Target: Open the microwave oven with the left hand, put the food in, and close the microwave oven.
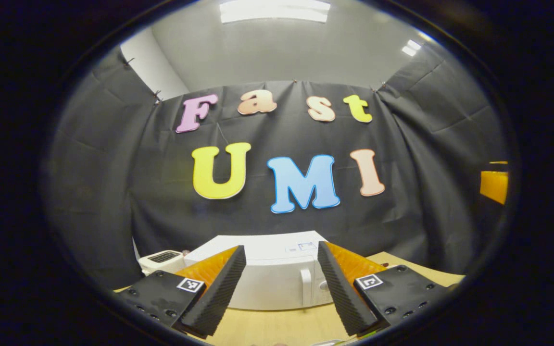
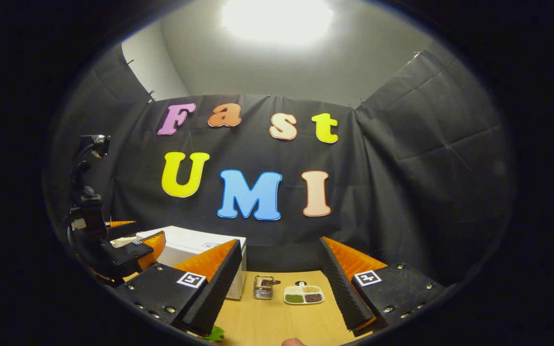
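The white microwave [image 1: 272,283] stands on the wooden table straight ahead in the left gripper view, door closed, its vertical handle [image 1: 307,286] toward the right. My left gripper [image 1: 282,257] is open, short of the microwave and touching nothing. In the right gripper view the microwave [image 2: 195,247] is at the left, with the left gripper [image 2: 135,236] in front of it. The food is a white divided dish [image 2: 304,294] of green, brown and yellow portions lying on the table. My right gripper [image 2: 280,250] is open and empty, held back from the dish.
A small metal basket [image 2: 263,287] stands just left of the dish. A small white appliance [image 1: 161,262] sits left of the microwave. Something green [image 2: 214,334] lies at the table's near edge. Black cloth walls close in the booth behind and at both sides.
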Demonstrator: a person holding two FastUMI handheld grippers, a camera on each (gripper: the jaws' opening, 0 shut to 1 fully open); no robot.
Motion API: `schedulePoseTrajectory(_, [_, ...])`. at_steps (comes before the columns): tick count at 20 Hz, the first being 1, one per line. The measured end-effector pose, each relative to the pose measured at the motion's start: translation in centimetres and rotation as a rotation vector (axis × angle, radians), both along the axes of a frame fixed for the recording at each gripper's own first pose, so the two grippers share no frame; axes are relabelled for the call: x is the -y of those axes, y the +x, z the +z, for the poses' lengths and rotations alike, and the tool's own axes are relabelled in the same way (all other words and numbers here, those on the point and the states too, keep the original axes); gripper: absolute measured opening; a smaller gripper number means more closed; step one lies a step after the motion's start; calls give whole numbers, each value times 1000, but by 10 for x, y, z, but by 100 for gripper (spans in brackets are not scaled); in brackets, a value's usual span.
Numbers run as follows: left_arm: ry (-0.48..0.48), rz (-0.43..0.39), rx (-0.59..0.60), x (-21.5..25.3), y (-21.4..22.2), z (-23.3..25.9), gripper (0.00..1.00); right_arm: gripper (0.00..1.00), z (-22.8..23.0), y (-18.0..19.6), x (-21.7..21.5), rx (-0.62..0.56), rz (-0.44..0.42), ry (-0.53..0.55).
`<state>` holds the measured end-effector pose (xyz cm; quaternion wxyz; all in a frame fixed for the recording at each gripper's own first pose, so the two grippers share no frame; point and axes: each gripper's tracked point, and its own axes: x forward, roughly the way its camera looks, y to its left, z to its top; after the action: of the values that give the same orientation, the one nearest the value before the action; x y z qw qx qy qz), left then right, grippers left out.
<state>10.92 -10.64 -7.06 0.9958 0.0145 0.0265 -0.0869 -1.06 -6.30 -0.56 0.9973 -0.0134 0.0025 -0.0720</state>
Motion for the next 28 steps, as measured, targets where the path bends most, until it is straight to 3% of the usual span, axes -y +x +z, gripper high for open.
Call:
schedulePoseTrajectory(1, [-4, -16, -15, 5, 9, -10, 94, 96, -1, 1, 3, -6, -21, -2])
schedulePoseTrajectory(5, [-5, -66, -50, 25, 43, -44, 100, 96, -6, 2, 13, -28, -101, -25])
schedulePoseTrajectory(7, [-1, -94, -84, 37, 61, -63, 94, 96, -10, 3, 16, -46, -132, -33])
schedulePoseTrajectory(8, [-1, -105, -96, 43, 69, -73, 100, 96, -10, 3, 19, -54, -150, -40])
schedulePoseTrajectory(10, [-9, -125, -122, 52, 85, -91, 100, 96, -10, 5, 23, -61, -183, -52])
schedulePoseTrajectory(16, [21, -137, -248, 65, 121, -160, 98, 96, -8, 11, 28, -79, -243, -88])
schedulePoseTrajectory(21, [51, -149, -341, 72, 129, -204, 86, 96, -12, 15, 30, -95, -270, -99])
schedulePoseTrajectory(24, [76, -174, -388, 79, 130, -223, 74, 96, -16, 15, 30, -111, -274, -104])
schedulePoseTrajectory(26, [82, -175, -392, 81, 133, -225, 65, 96, -16, 13, 30, -115, -278, -113])
schedulePoseTrajectory(27, [83, -182, -391, 84, 133, -224, 44, 96, -16, 11, 31, -116, -281, -115])
schedulePoseTrajectory(28, [94, -180, -390, 83, 132, -224, 41, 96, -15, 10, 33, -115, -285, -118])
